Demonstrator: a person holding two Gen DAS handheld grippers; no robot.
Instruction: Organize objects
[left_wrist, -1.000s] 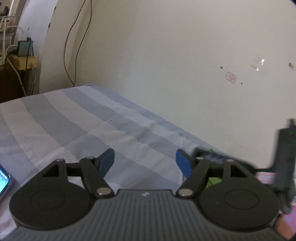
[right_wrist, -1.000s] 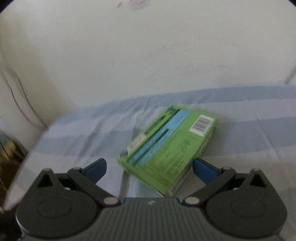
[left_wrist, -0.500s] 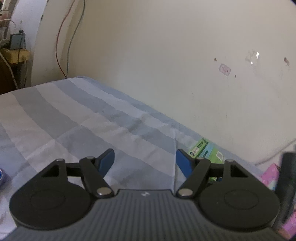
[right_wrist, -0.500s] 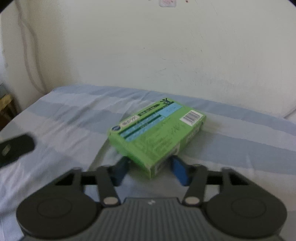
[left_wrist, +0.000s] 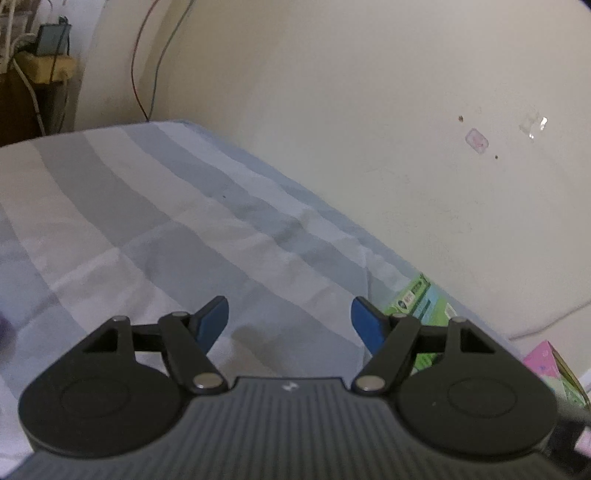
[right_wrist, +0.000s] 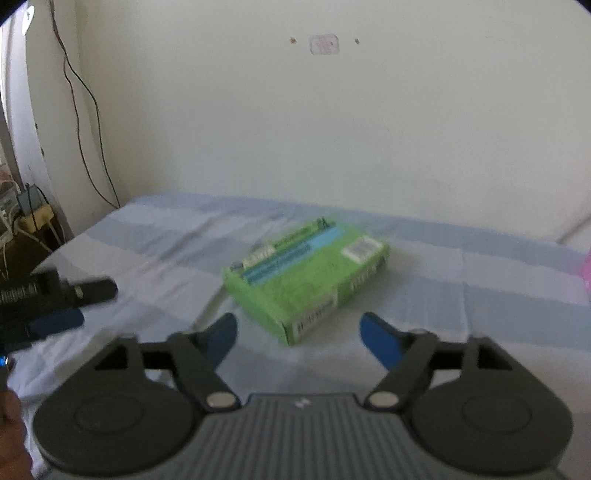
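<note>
My right gripper and left gripper hold their jaws wide apart, empty. The green box lies flat on the blue-striped bed, near a cream wall.

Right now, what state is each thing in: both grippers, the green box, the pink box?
Left gripper: open, holding nothing, above the striped sheet.
Right gripper: open, empty, just short of the green box.
Green box: lying flat on the sheet, closed, barcode face up, not gripped.
Pink box: at the right edge, mostly cut off; state unclear.
</note>
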